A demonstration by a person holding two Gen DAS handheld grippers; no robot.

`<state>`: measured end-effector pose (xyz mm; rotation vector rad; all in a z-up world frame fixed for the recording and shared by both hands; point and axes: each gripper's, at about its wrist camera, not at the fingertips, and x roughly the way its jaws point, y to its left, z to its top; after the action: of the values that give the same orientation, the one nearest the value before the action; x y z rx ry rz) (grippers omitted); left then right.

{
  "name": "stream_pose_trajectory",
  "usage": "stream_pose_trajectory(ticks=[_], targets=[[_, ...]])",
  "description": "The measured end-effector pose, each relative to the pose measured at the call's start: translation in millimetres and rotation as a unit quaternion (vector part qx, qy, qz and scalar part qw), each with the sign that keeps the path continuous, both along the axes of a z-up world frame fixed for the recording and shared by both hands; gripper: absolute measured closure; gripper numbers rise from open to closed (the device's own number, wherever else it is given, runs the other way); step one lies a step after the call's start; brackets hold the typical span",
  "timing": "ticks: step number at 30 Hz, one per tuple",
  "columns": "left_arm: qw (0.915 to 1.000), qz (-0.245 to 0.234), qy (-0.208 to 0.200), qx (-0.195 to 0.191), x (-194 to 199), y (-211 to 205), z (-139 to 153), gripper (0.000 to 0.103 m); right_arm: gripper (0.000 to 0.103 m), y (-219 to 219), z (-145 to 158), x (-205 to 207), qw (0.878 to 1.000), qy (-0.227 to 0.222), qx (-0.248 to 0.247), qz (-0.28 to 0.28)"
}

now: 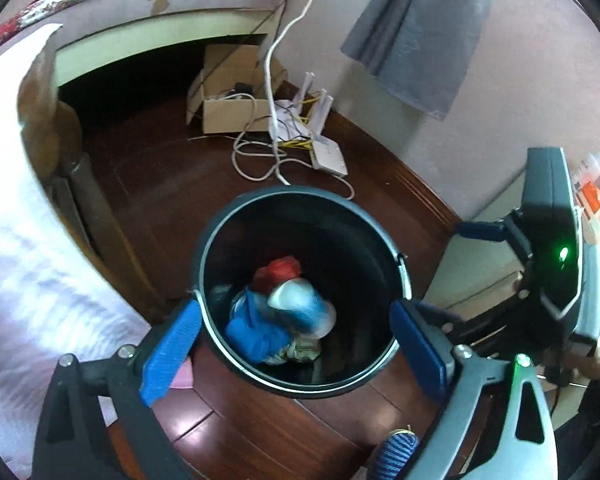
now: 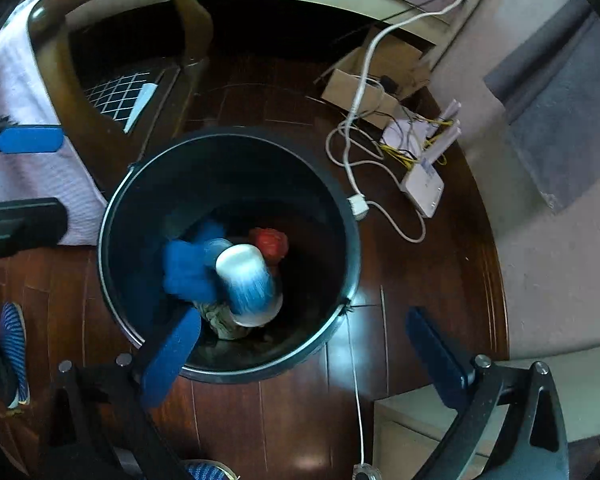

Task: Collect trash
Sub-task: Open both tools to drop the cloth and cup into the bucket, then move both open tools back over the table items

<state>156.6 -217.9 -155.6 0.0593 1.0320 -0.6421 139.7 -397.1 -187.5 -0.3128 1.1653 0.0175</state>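
1. Dark reddish wooden floorboards (image 1: 148,184) run beneath a bed frame (image 1: 160,36), with a pale wall (image 1: 520,92) to one side and a grey cloth (image 1: 420,36) hanging on it.
2. By the wall lie an open cardboard box (image 1: 228,92), a tangle of white cable (image 1: 260,152) and a white router (image 1: 330,158).
3. On the floor stands a round black trash bin (image 1: 220,216), upright and uncovered, with a metal band around its rim.
4. Inside it lies the trash: a crumpled blue wrapper (image 1: 256,332), a white-and-blue paper cup (image 1: 300,300) tipped on its side, a red crumpled piece (image 1: 278,274) behind them, and some greyish paper (image 2: 220,320) underneath.
5. Above the bin's mouth hangs the left gripper (image 1: 296,344), tilted downward; its blue pads stand wide, one at each side of the rim, with nothing between them.
6. Over the bin's near edge hangs the right gripper (image 2: 304,352), also pointing steeply down; its jaws are spread wide and empty, the left pad above the bin's interior, the right pad over bare floor.
7. A white cloth (image 2: 28,100) drapes over furniture beside the bin.
8. A blue striped shoe (image 2: 14,344) shows at the frame edge.
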Motion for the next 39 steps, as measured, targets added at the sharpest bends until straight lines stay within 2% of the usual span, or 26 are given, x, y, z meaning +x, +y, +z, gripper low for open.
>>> stream_pose_trajectory(ticks=[11,23,27,32,36,39], targets=[[0.9986,0.031,-0.042,0.001,-17.1,21.9,33.9,0.005,0.0,0.4,41.8,-16.2,0.999,-0.037,0.004,-0.02],[0.9921,0.063,-0.108,0.002,-32.9,44.7,89.7,0.004,0.0,21.3,112.4,-31.9,0.992,-0.114,0.048,-0.02],[0.9883,0.082,-0.129,0.005,-33.3,58.8,107.7,0.004,0.0,33.1,139.6,-28.4,0.987,-0.141,0.077,-0.015],[0.982,0.109,-0.154,0.01,-30.4,85.2,124.6,0.004,0.0,57.5,163.0,-19.7,0.982,-0.168,0.085,0.006],[0.9753,0.135,-0.174,0.02,-26.1,111.7,135.6,0.004,0.0,80.3,171.4,-9.5,0.98,-0.178,0.091,0.025],[0.9666,0.165,-0.194,0.031,-20.9,139.5,142.2,0.004,0.0,106.9,176.0,2.0,0.978,-0.181,0.096,0.045]])
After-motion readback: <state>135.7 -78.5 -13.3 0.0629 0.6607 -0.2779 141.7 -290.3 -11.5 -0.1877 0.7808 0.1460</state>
